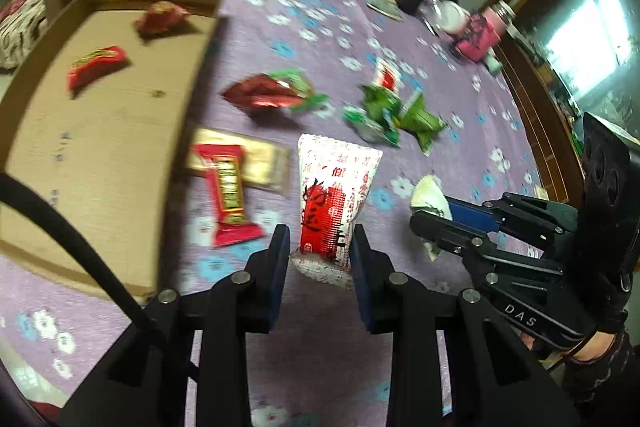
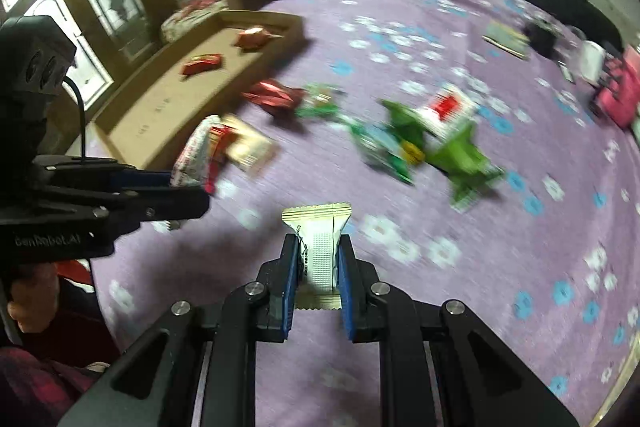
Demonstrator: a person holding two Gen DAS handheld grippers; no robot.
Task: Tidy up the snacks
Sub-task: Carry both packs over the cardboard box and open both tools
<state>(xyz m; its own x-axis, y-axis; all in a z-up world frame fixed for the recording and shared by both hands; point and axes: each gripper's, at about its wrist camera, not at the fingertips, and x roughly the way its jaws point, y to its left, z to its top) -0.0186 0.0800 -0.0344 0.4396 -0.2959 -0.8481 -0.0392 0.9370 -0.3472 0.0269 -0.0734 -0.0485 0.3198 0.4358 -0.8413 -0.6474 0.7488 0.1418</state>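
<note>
**Both grippers hold a snack packet above the purple cover**

Left wrist view: the left gripper (image 1: 320,247) has its jaws closed narrowly on a white-and-red packet (image 1: 334,203), pinched near its lower end, the rest standing out ahead of the fingers. Just left of the jaws lies a red bar wrapper (image 1: 228,195) on a tan flat packet (image 1: 260,163). Farther left sits the cardboard tray (image 1: 120,131) with two red snacks (image 1: 96,65) in it. Ahead and right lie green packets (image 1: 388,115). The right gripper (image 1: 430,219) shows at the right.

Right wrist view: the right gripper (image 2: 318,259) has its jaws narrow, clamped on a white packet with gold crimped ends (image 2: 320,247), which pokes out ahead of the fingertips. The left gripper (image 2: 192,187) sits to the left with its packet (image 2: 192,155). The tray (image 2: 168,95) lies ahead and left, green packets (image 2: 460,147) ahead and right, on the flowered purple cover (image 2: 480,267).
</note>
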